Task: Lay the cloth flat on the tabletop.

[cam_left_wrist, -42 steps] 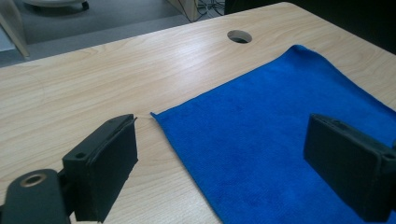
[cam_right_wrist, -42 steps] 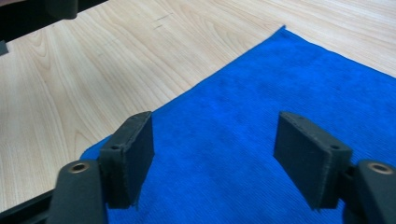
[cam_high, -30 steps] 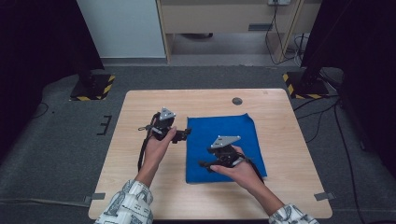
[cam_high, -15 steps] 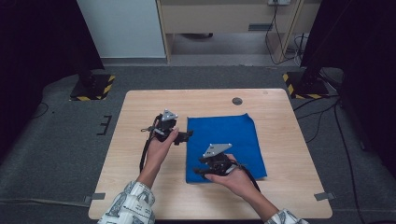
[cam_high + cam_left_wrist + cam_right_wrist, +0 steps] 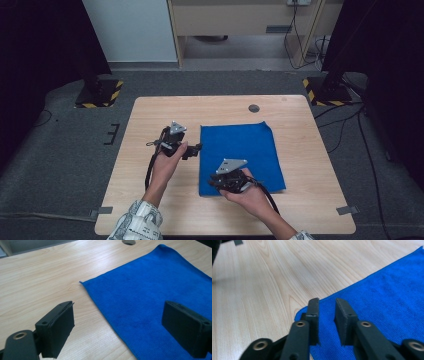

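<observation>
This looks like a lab or test room. A small light wooden table stands in the middle of the picture on a grey carpet floor. Black stands with yellow and black striped feet stand at the upper left and upper right. Black cables lie on the floor at the right.

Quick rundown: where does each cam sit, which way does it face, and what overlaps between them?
High view: fixed above the person's side, looking forward and down on the wooden table; both forearms, left tool and right tool show.
Left gripper view: rides the left tool, looking along its wide-apart jaws over the blue cloth's edge.
Right gripper view: rides the right tool, jaws narrowly apart after closing, nothing gripped, over the cloth's near corner.
Shared: all three show the cloth and table.
</observation>
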A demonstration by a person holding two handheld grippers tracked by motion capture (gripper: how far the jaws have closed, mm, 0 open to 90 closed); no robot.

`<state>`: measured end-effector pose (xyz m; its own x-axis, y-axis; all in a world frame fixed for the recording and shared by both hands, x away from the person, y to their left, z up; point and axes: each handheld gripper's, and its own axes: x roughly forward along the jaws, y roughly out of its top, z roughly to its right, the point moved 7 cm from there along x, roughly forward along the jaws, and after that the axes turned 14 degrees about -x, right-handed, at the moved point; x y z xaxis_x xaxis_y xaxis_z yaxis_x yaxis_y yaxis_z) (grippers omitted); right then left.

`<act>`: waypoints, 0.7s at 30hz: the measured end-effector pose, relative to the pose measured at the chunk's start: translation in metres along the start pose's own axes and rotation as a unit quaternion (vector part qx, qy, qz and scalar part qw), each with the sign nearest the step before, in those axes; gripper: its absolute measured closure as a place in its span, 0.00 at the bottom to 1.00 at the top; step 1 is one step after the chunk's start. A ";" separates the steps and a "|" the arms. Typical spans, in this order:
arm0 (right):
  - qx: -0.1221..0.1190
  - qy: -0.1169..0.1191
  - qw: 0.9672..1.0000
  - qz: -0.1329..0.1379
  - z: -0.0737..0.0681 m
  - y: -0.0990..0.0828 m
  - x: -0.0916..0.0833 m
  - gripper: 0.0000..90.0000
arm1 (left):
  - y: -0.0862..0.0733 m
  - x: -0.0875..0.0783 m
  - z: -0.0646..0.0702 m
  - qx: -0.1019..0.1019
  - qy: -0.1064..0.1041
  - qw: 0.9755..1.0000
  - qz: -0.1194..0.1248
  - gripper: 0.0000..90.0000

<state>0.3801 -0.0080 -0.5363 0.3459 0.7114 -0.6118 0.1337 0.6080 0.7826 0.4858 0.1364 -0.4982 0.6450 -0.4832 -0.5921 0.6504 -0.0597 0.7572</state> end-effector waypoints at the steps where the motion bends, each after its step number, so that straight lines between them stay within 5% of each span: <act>1: 0.001 0.001 1.000 -0.001 -0.001 -0.001 0.000 0.85 | -0.001 -0.002 -0.001 0.001 0.000 1.000 0.001 0.11; 21: -0.016 0.014 0.999 -0.048 -0.031 -0.007 0.043 0.54 | 0.000 0.001 -0.020 -0.006 -0.003 1.000 -0.006 0.11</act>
<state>0.3650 0.0290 -0.5716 0.3067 0.6589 -0.6868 0.1353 0.6841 0.7167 0.4944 0.1535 -0.5048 0.6349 -0.4876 -0.5993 0.6626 -0.0552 0.7469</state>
